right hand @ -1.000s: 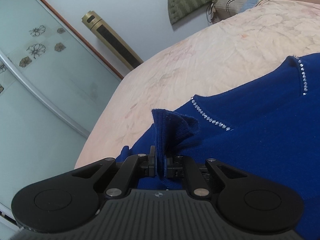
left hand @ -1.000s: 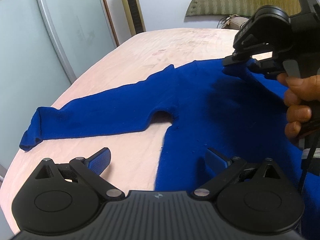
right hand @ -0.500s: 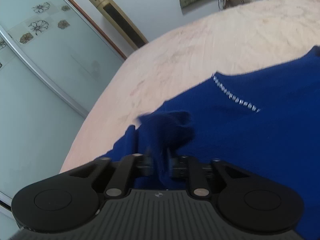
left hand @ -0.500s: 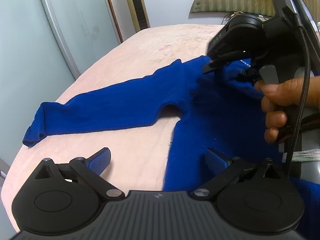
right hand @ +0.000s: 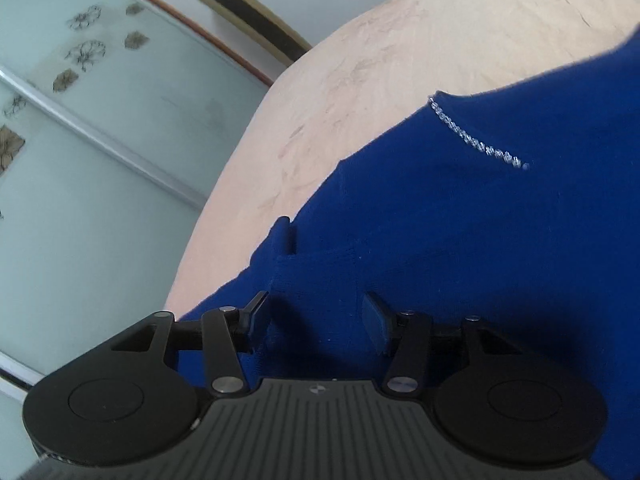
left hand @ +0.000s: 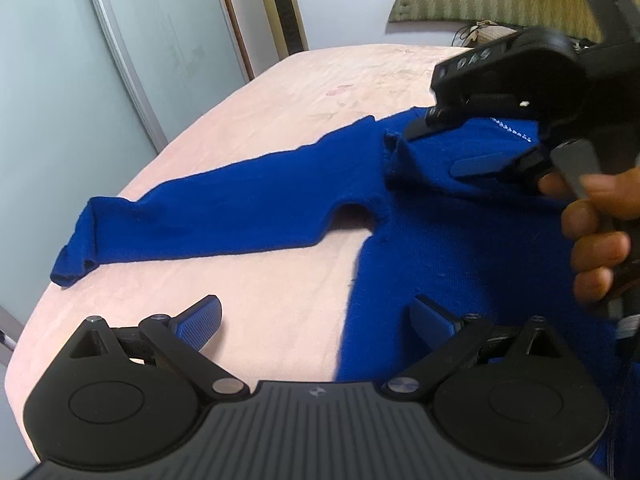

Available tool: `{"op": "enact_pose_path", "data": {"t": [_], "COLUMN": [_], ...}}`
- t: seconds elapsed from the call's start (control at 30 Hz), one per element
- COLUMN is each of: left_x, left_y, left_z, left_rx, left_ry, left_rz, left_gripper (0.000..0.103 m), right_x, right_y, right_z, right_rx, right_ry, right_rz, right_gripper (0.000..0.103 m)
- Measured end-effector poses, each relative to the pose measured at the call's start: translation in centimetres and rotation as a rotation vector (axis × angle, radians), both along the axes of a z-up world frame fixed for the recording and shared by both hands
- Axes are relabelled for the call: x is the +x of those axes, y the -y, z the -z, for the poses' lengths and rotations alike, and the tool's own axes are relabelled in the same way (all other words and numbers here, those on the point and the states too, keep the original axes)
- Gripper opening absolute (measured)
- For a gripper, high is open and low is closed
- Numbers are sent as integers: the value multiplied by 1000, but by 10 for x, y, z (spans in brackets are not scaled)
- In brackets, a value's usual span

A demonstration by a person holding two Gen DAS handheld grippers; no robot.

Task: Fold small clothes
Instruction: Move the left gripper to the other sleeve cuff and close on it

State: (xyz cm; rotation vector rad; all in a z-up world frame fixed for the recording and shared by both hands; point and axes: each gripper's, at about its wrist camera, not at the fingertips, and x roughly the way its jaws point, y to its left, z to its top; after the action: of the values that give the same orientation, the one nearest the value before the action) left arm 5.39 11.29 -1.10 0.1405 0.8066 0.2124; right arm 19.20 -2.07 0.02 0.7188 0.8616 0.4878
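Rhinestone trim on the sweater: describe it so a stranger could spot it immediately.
On the pink bedspread lies a royal-blue sweater, spread flat. Near its upper edge runs the rhinestone trim, a short diagonal line of silvery stones, the only sparkle on otherwise plain blue knit.

bare bed [left hand: 280, 120] left, right gripper [left hand: 452, 148] overhead

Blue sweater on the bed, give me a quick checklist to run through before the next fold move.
1. Right claw released: ok, its jaws stand apart around a cuff laid on the blue sweater.
2. Left claw free: ok, open and holding nothing.
3. Other sleeve laid out: ok, stretched sideways on the pink bed.
4. Its cuff end flat: not ok, turned over.
5. Folded sleeve lying smooth: cannot tell, mostly hidden by the right claw.
6. Hem straight: cannot tell, out of view.
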Motion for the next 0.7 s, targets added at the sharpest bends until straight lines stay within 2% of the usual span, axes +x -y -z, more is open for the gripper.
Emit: {"op": "enact_pose_path", "data": {"t": [0.1,0.13,0.17,0.23,0.33,0.4,0.47,0.53,0.6,0.7], "left_x": [1,1,0,-1,-1,0,2,7,12,16], "left_y": [-6,-7,-9,-11,-16,-27,-42,-60,-79,-110], "left_z": [1,0,0,-2,-6,-9,-10,-7,-2,6], "left_rx": [-8,-15,-22,-25,-1,8,4,8,34,56], "left_ry": [0,2,5,16,37,54,66,57,41,37], "left_rz": [-23,-29,-33,-43,-57,-80,-121,-165,-203,-279], "left_gripper": [101,101,101,101,101,101,101,101,101,101], "right_x": [-2,-1,0,0,-19,-39,-59,-79,-95,-106], "right_y": [2,1,-2,-6,-5,-7,-6,-2,4,11], "right_z": [-7,-8,-7,-5,-22,-41,-55,-64,-67,-66], "right_rx": [40,10,-40,-118,-147,-224,-295,-318,-328,-341], "right_ry": [23,19,-1,-27,34,123,199,259,291,290], "right_rz": [-10,-3,-4,-12,-26,-47,-46,-55,-55,-49], "right_gripper": [58,64,65,61,62,63,73,76,77,77]}}
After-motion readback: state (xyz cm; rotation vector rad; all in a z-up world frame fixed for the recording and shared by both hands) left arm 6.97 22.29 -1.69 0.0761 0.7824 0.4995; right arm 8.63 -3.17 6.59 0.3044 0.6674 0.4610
